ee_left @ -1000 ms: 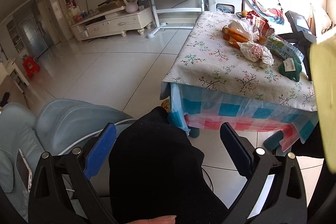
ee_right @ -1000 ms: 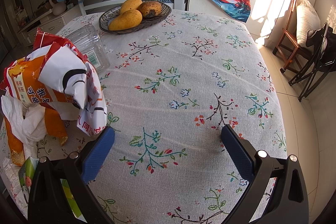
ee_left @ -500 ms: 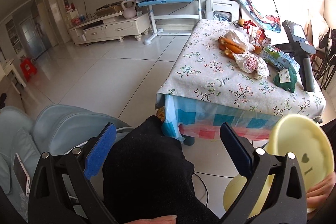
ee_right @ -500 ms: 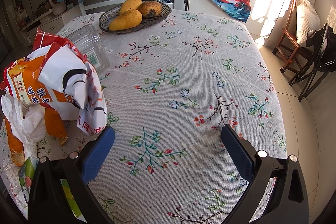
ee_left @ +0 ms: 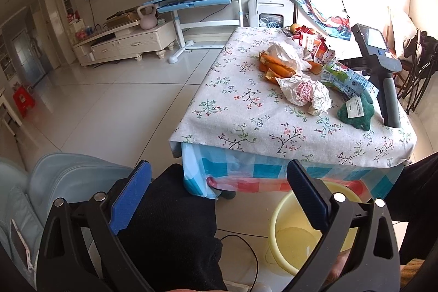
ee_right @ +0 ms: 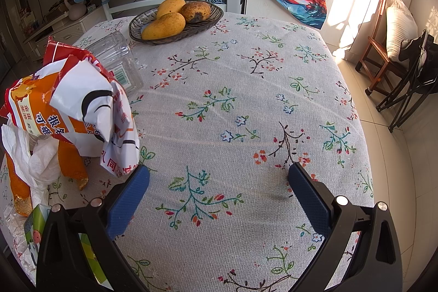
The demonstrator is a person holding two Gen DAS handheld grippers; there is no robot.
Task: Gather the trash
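Observation:
Trash lies on the flowered tablecloth (ee_left: 238, 111): crumpled white wrappers (ee_left: 303, 92), orange peels (ee_left: 276, 64), a red-orange snack bag (ee_right: 71, 111), a green carton (ee_left: 345, 78) and a clear plastic box (ee_right: 115, 59). A yellow bin (ee_left: 295, 237) stands on the floor below the table's near edge. My left gripper (ee_left: 219, 193) is open and empty, low over a black-clad knee, away from the table. My right gripper (ee_right: 219, 196) is open and empty, resting over the cloth just right of the snack bag; its body shows in the left wrist view (ee_left: 380, 64).
A bowl of mangoes (ee_right: 175, 21) sits at the table's far end. A green plush toy (ee_left: 356, 114) lies near the right gripper's handle. A light blue chair (ee_left: 63, 182) is at my left. A wooden chair (ee_right: 388, 45) and folding stand are right of the table.
The left gripper has swung toward the table and lower. The yellow bin, held up at the right before, now sits on the floor under its right finger. The right gripper has not moved.

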